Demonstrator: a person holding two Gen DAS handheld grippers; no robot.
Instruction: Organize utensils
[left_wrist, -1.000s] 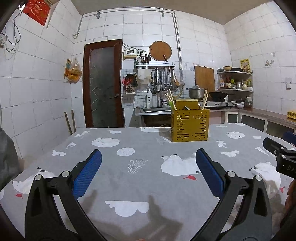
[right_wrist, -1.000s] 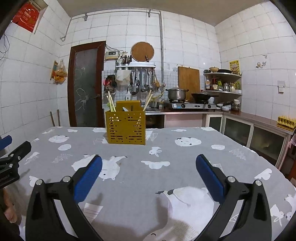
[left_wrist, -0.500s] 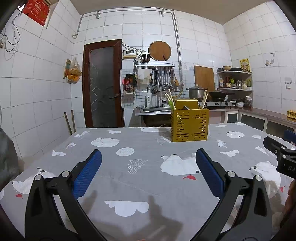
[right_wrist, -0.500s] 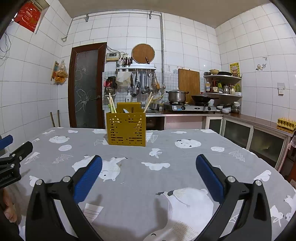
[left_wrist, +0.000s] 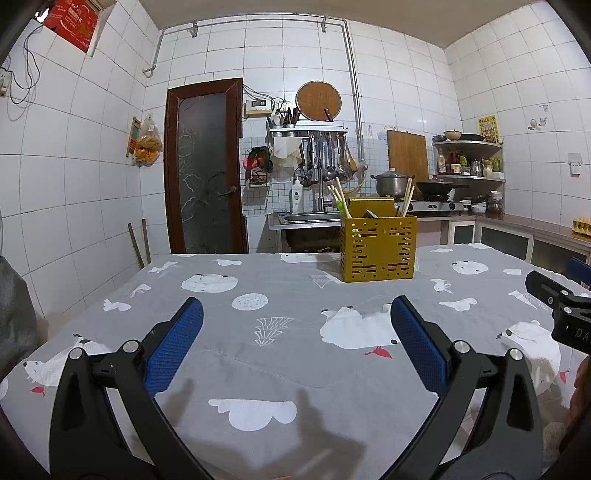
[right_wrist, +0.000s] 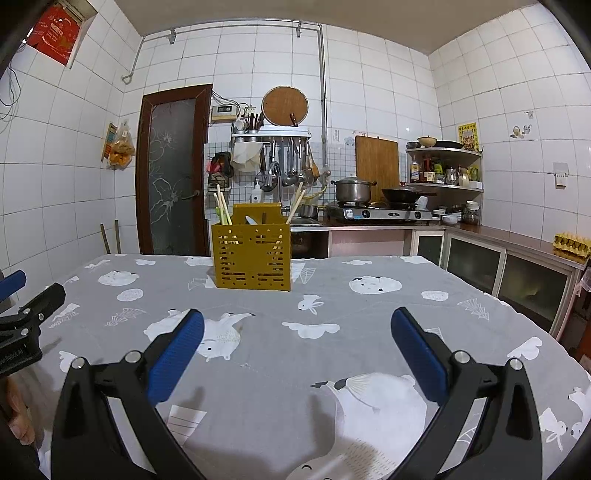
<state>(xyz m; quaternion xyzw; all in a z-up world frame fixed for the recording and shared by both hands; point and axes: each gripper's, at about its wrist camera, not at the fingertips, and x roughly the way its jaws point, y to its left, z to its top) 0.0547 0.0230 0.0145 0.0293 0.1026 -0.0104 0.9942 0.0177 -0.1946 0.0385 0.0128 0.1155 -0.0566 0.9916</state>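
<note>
A: Left claw (left_wrist: 296, 347) sits low centre of its view, fingers spread wide, nothing between them. Right claw (right_wrist: 297, 347) is the same, spread and empty.

B: Utensils?

A: All in the yellow caddy (left_wrist: 378, 248), upper right of centre in the left view, upper left of centre in the right view, standing on the surface (left_wrist: 288, 373) well away from both claws. Chopsticks (right_wrist: 222, 210) lean out of the left compartment, and another pair (right_wrist: 295, 204) leans out on the right.

B: Handling?

A: Probably light, stiff, thin and smooth, so they may roll or slip. Pinch across the shaft above the rim. The caddy looks like rigid slotted plastic, likely light enough to tip.
</note>
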